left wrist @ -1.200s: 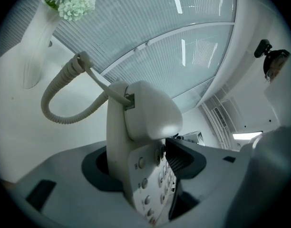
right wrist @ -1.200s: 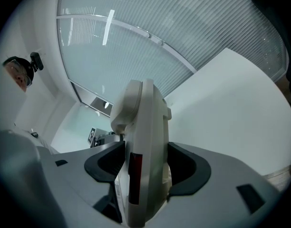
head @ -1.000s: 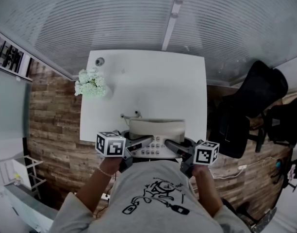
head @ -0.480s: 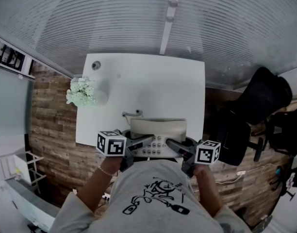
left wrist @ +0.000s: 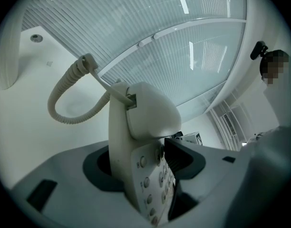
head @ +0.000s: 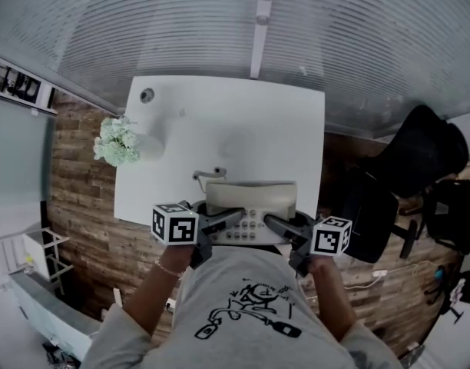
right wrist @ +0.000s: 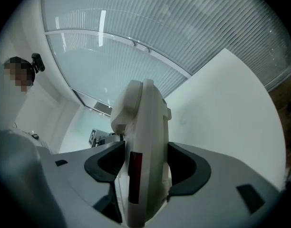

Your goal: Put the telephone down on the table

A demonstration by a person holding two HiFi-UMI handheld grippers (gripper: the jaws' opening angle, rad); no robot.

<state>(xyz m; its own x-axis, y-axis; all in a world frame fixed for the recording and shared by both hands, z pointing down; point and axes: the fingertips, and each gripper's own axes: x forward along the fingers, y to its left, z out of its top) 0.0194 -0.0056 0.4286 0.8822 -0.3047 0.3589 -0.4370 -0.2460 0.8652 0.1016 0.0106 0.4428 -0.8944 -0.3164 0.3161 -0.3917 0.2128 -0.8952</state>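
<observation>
A cream desk telephone (head: 250, 206) with its handset on the cradle hangs over the near edge of the white table (head: 220, 125). My left gripper (head: 229, 222) is shut on its left side, pads on either side of the keypad end (left wrist: 140, 141). My right gripper (head: 276, 226) is shut on its right side (right wrist: 143, 141). The coiled cord (left wrist: 64, 103) loops from the handset toward the table. The left gripper view shows the left gripper's jaws (left wrist: 145, 175) pressing the phone body, and in the right gripper view the right gripper's jaws (right wrist: 145, 170) grip it edge-on.
A vase of white flowers (head: 116, 141) stands at the table's left edge, with a small round fitting (head: 147, 95) in the far left corner. A black office chair (head: 419, 160) is to the right of the table. A ribbed glass wall runs behind the table.
Both grippers have carried the telephone a little forward, farther over the table's near edge. Their grip on it looks the same.
</observation>
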